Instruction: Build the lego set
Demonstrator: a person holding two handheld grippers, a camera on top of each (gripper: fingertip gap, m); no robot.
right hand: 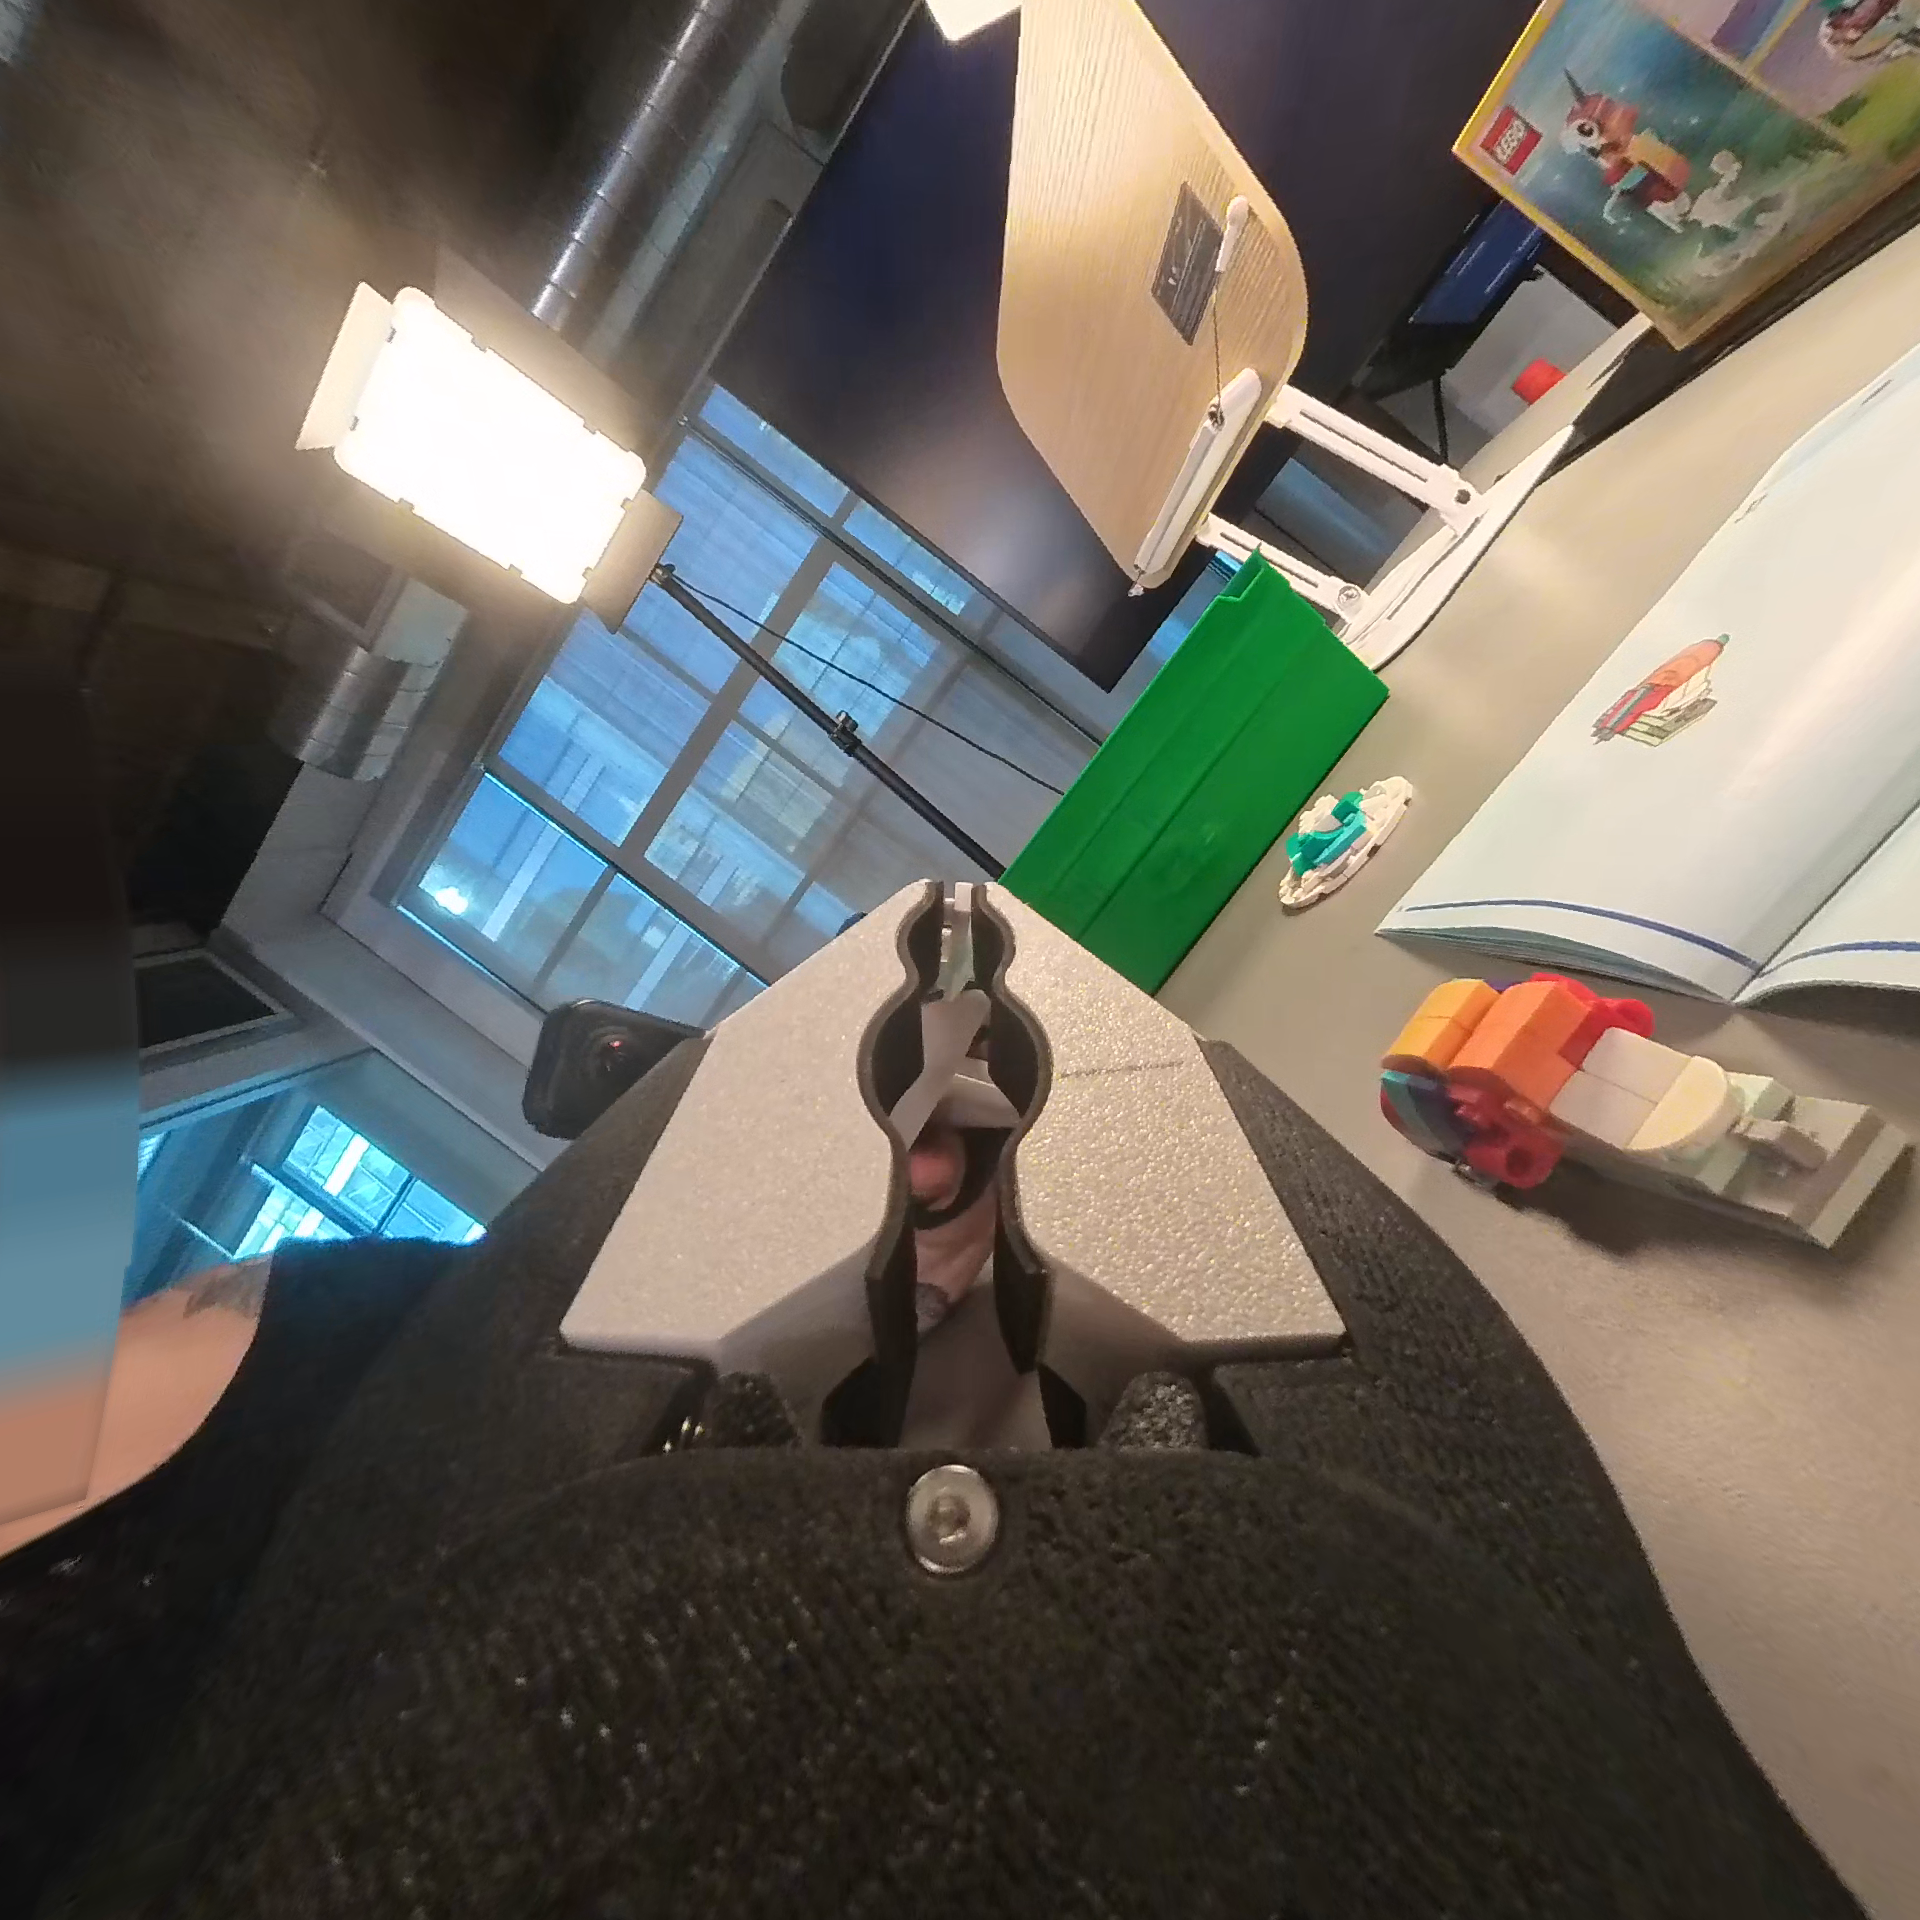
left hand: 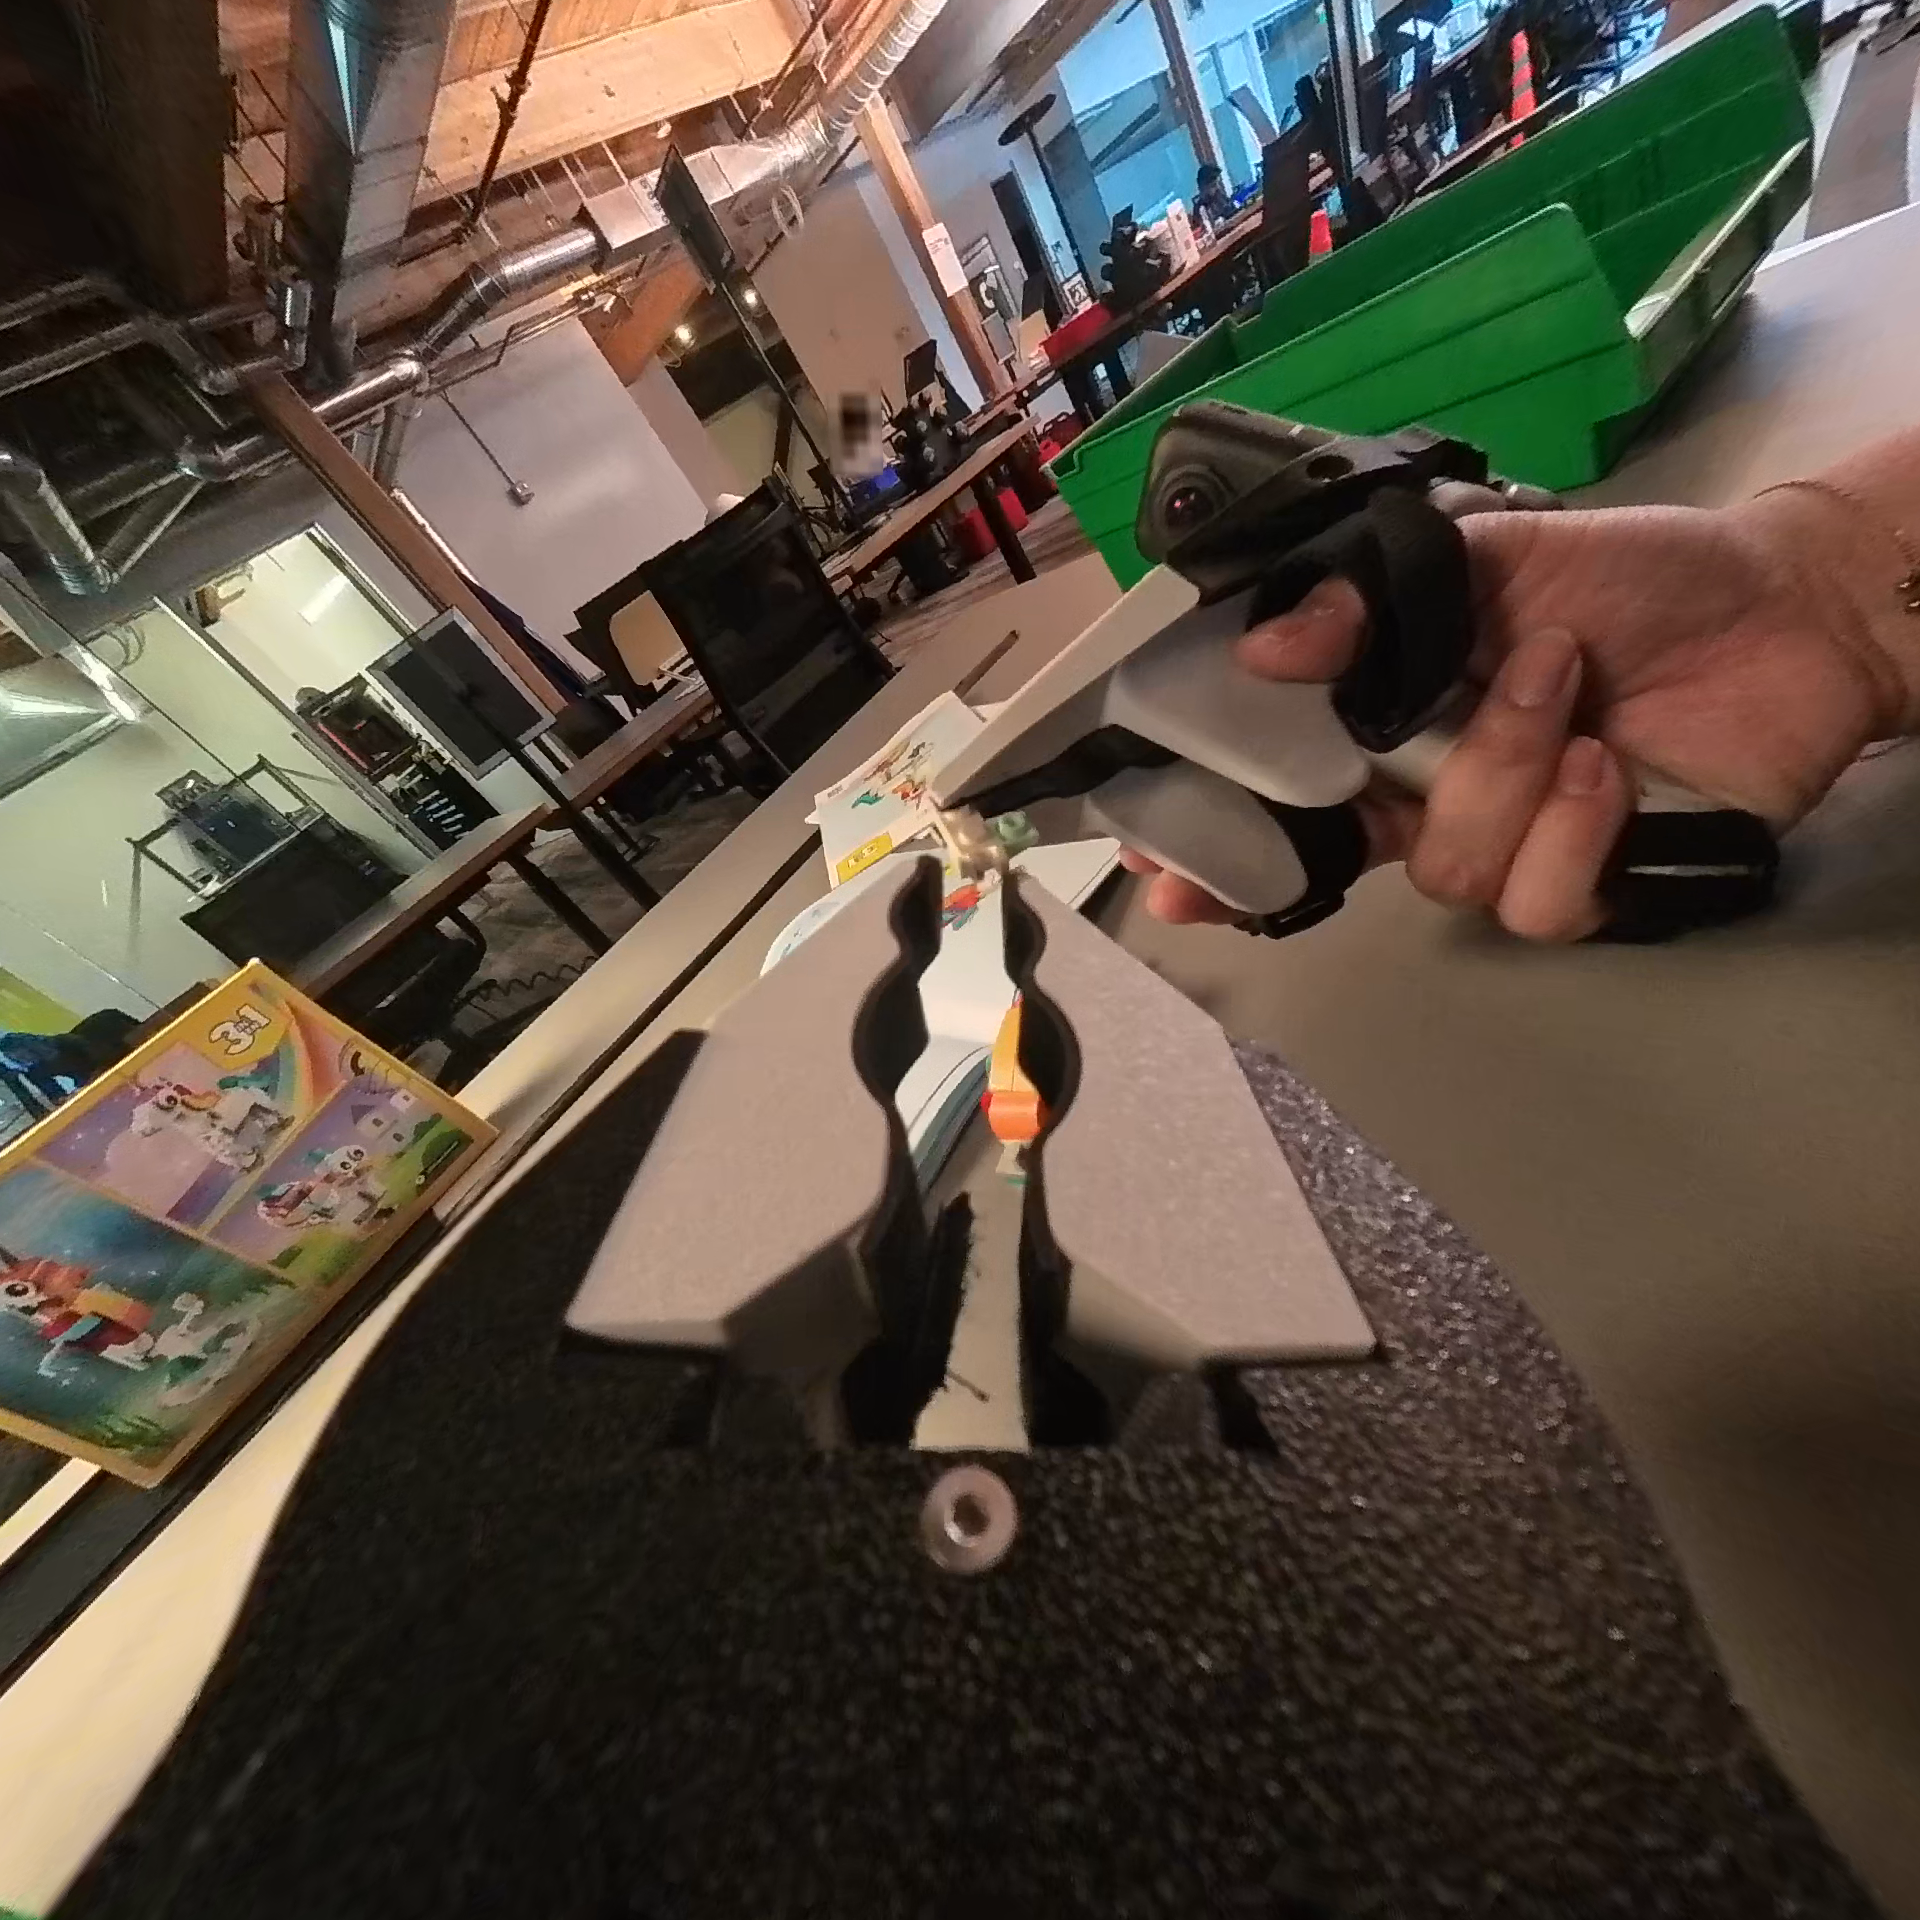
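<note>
Lego box (left hand: 208,1216): stands at the left edge of the bench in the left wrist view; not in play.
Left gripper (left hand: 971,883): its tips meet on a small pale piece (left hand: 975,847); the gap behind the tips is narrow. Whether this claw bears on the piece or only touches it, I cannot tell.
Right gripper (right hand: 961,904): clenched on the same small pale piece (right hand: 958,940), which is pinched at the very tips. In the left wrist view this claw reaches in from the right, held by a hand (left hand: 1621,707).
Instruction booklet (right hand: 1683,748): lies open toward the far side of the bench.
Round white and teal sub-assembly (right hand: 1340,842): on the bench between the green bin (right hand: 1195,790) and the booklet.
Multicoloured model (right hand: 1558,1101): lies on its side just in front of the booklet's near edge, apart from both claws.
Handling, by judgement: the held piece is light, rigid and smooth, so it may twist or pop out of a tip grip. Hold across its flat faces, not its corners.
Model, by judgement: pressed joints may part under side load. Grip the solid orange and white body, not the thin grey plate at its end.
</note>
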